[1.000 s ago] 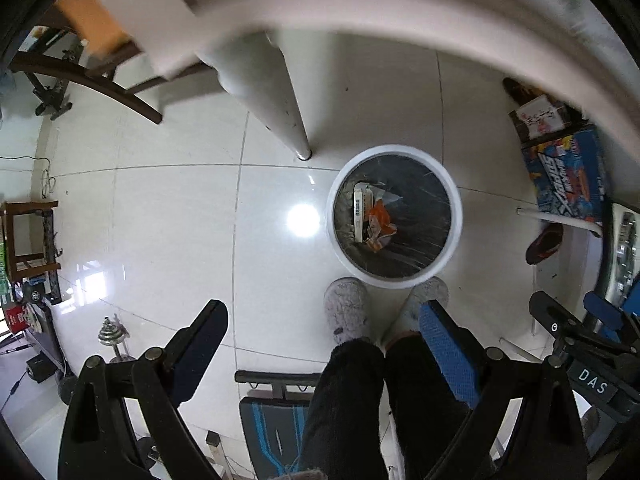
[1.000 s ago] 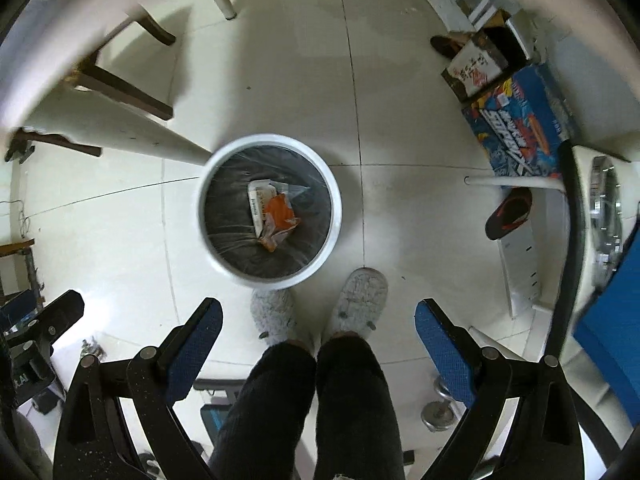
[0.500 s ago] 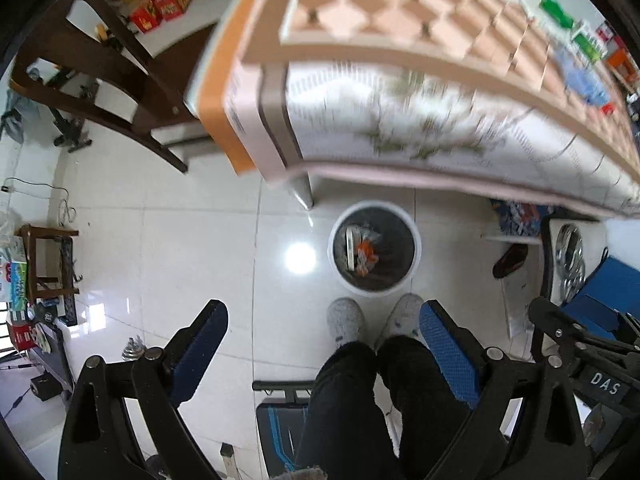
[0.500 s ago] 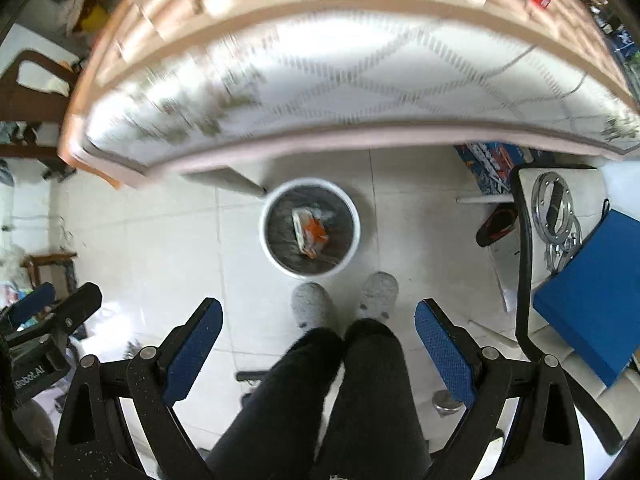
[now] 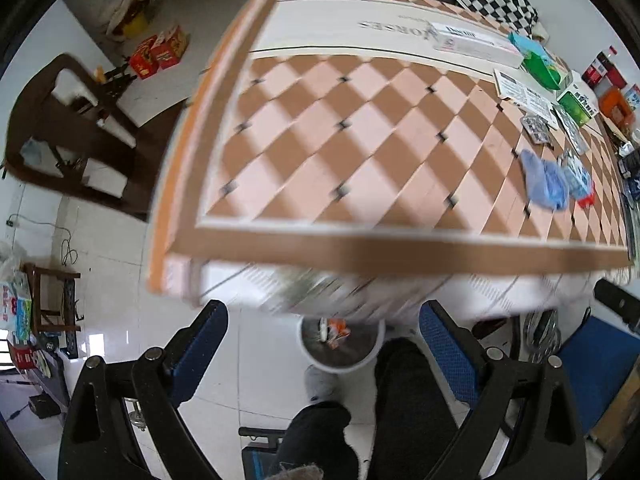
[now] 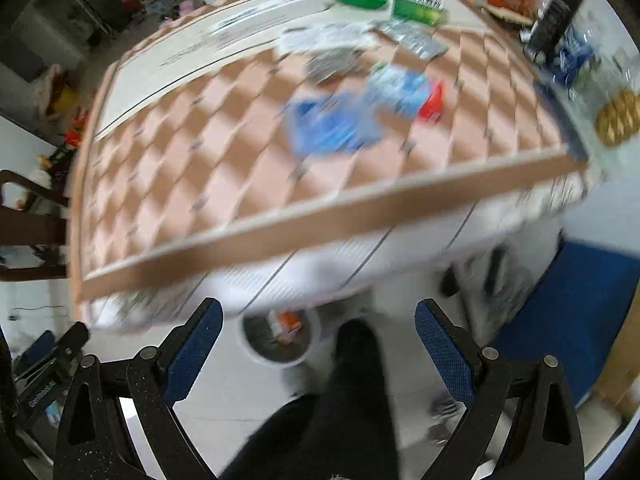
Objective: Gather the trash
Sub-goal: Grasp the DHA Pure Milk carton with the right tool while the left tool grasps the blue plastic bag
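Since a second earlier both cameras had swung up from the floor, so the desk filled the views and its near edge hid part of the bin. The left gripper and right gripper held their jaws spread wide with nothing between them. A crumpled blue bag lay on the checked desk near its right end, beside a blue and red wrapper, with green boxes farther back. The bin stood on the floor by the person's legs, wrappers inside.

The right tool hangs wide open and empty before the checkered tabletop. A blue wrapper lies on the tabletop; the white bin stands below its near edge.
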A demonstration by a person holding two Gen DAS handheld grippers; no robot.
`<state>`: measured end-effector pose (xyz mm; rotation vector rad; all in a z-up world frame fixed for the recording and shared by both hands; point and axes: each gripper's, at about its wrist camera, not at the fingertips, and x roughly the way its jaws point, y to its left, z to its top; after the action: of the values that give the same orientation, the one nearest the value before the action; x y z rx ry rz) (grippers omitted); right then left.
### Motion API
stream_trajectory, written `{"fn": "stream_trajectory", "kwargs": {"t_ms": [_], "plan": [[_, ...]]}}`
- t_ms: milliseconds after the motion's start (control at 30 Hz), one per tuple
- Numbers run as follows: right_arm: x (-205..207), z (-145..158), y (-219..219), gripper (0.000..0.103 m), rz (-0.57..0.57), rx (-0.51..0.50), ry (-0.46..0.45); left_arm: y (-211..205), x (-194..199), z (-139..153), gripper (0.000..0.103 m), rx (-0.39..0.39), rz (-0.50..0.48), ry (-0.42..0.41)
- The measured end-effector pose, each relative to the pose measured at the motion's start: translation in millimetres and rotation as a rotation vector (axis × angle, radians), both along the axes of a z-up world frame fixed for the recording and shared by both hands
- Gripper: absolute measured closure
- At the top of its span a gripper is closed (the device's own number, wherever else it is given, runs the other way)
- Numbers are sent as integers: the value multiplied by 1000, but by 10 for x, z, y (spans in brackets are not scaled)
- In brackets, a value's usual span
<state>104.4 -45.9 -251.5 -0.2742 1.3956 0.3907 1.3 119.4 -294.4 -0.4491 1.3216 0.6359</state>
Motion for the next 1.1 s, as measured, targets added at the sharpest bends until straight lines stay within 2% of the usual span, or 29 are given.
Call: {"fn": "stream_trajectory", "kwargs": {"t_ms": [133,233,333,433,500,533,633,700,733,767,867,967,1100], "plan": [[993,-227,42,5,114,-136,-31,-70,723,-213,5,-27,3,41],[1599,-531,150,5,246,-231,-14,-112,1231,-428,5,-67,9,84],[1918,-820,297,5,404,-307,26,-151,1621,-613,5,-85,2,123],[2036,-1033,414,6,533,-348,52,-200,1896,-712,6,-105,-14,141],[2112,-1117,446,22,571,-331,80,-245,2033,-710,6,-135,-20,124],[2144,-1137,440,31,570,-318,95,-262,2078,-702,6,-152,-20,114],[2263,-1132,363,32,541,-253,134,-370,2279,-707,6,-236,-45,76],[2386,-1135,249,33,481,-239,153,-454,2415,-740,6,-262,-78,69],[2447,-1132,167,33,438,-228,166,-499,2484,-761,12,-264,-96,69],[2510,-1129,70,33,382,-217,178,-545,2554,-790,27,-257,-112,76],[2629,-1108,-211,34,233,-172,204,-636,2695,-837,42,-283,-130,84],[2651,-1056,-428,35,135,-140,183,-732,2788,-750,43,-283,-147,65],[2666,-978,-704,35,23,-114,163,-763,2817,-555,43,-339,-146,1]]}}
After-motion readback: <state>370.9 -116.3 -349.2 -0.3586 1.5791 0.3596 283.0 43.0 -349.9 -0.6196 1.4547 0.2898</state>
